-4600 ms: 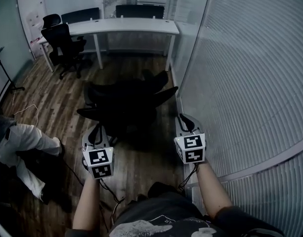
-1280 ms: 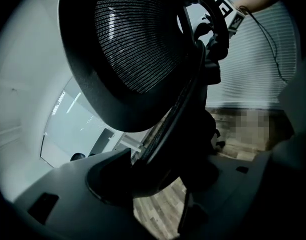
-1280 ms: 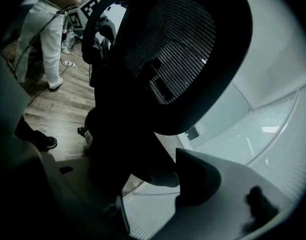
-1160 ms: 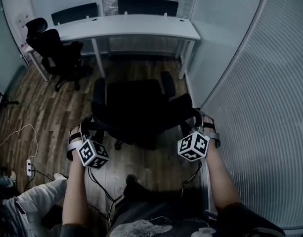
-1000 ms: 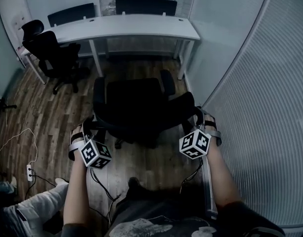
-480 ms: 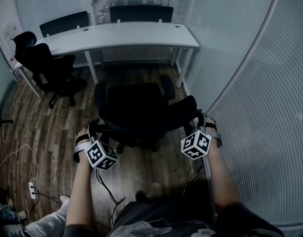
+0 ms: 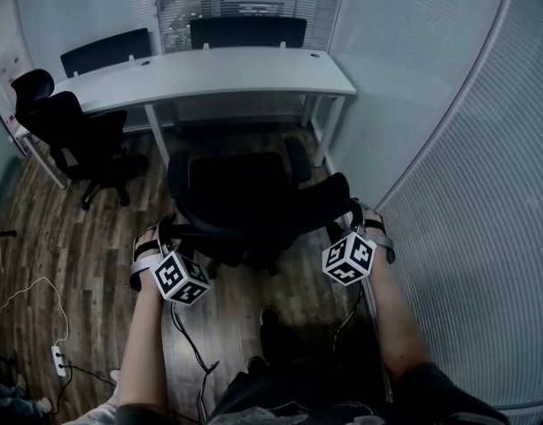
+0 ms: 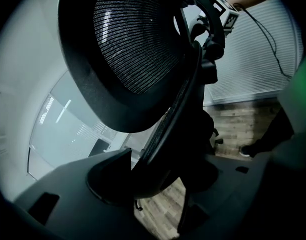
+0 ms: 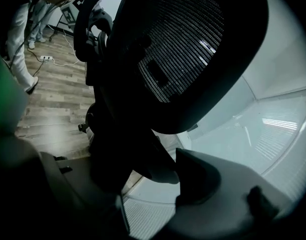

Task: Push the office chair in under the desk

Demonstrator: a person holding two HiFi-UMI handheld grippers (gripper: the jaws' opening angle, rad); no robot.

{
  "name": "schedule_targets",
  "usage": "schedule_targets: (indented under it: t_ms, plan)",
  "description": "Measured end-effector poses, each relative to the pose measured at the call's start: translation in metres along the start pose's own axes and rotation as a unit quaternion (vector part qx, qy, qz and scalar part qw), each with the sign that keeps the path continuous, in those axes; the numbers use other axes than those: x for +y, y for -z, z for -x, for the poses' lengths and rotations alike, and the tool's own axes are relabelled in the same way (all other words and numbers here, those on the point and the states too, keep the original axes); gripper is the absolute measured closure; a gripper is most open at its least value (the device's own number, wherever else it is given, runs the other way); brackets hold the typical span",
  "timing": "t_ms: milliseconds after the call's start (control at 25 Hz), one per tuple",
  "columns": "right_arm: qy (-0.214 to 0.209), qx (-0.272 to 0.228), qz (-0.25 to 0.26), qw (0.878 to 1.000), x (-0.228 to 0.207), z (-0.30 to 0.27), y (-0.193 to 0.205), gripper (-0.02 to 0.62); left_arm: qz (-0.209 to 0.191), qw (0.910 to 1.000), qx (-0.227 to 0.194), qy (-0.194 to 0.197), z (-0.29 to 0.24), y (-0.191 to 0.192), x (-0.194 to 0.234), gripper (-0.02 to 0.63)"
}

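Both arms are stretched out ahead, forearms bare. The left arm (image 7: pixel 147 343) and the right arm (image 7: pixel 388 326) run almost parallel, wrists angled downward, and each marker cube faces back toward the head camera.

The left claw (image 7: pixel 162 230) is at the left edge of the backrest and the right claw (image 7: pixel 358 215) at the right edge, roughly level with each other.

The office chair (image 7: pixel 244 193) is black, with a mesh back on a dark curved frame and an armrest on each side. It stands on the wood floor (image 7: pixel 94 228) with its seat turned toward the white bench (image 7: pixel 209 67). It sits in front of the bench's right half, between the middle leg and the right leg. It is close to the front edge and not yet tucked under.

In the left gripper view the backrest rim runs straight through the gap. The jaws stand wide and are clamped on that thick frame. The right gripper view mirrors it, with the jaws spread wide and the rim seated between them, held.

A second black chair (image 7: pixel 72 135) is parked at the bench's left end. A ribbed glass wall (image 7: pixel 466 175) runs close along the right.
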State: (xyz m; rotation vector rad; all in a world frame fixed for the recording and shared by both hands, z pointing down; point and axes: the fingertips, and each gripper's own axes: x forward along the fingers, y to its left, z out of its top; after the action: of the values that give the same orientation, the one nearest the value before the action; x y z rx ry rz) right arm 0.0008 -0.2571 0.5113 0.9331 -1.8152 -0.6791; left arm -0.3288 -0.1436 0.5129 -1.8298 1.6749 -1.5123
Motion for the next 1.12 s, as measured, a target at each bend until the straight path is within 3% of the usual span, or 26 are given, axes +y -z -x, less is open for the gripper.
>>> schedule_targets:
  t_ms: [200,680,1120]
  plan:
    - [0.001,-0.015,0.002,1.000,-0.046,-0.056,-0.034,0.321,0.002,0.9999,0.002,0.013,-0.060,-0.015,0.053,0.327]
    - [-0.023,-0.054,-0.017,0.998,-0.082,-0.150,-0.080,0.321,0.007,0.9996,0.020,0.016,-0.164,-0.017,0.120,0.325]
    - [-0.028,-0.059,-0.012,0.998,-0.128,-0.242,-0.103,0.322,0.009,0.9997,0.022,0.011,-0.254,-0.036,0.168,0.325]
